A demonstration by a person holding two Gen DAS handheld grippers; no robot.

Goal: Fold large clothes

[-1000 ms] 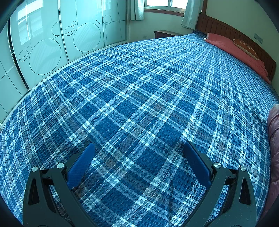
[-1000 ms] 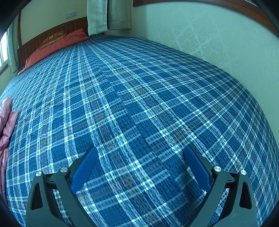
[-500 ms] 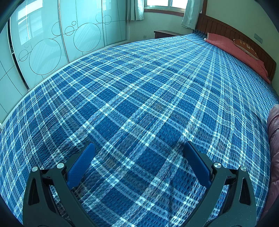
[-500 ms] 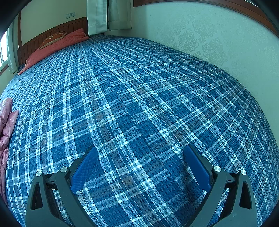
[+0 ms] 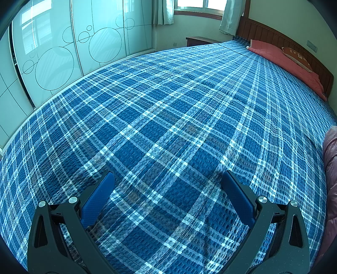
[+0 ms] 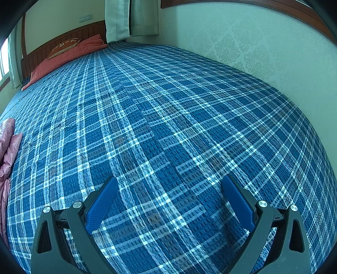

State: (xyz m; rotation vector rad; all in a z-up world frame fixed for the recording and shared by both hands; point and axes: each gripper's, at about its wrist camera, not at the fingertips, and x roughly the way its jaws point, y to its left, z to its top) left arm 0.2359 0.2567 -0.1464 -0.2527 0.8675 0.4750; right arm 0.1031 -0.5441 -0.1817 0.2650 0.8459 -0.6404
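Note:
A pink shiny padded garment (image 5: 330, 168) lies at the right edge of the left wrist view and shows again as the same garment (image 6: 6, 151) at the left edge of the right wrist view; only its margin is visible in each. It rests on a blue plaid bedspread (image 5: 168, 118). My left gripper (image 5: 167, 179) hovers low over the bedspread, open, with nothing between its blue pads. My right gripper (image 6: 167, 182) is likewise open and empty over the plaid bedspread (image 6: 168, 118). The garment lies between the two grippers, apart from both.
A salmon pillow (image 5: 282, 61) and wooden headboard (image 5: 294, 46) are at the bed's far end. Sliding glass wardrobe doors (image 5: 63, 48) run along the left side of the bed. A patterned wall (image 6: 263, 48) borders the right side. Curtains (image 6: 130, 19) hang near the headboard.

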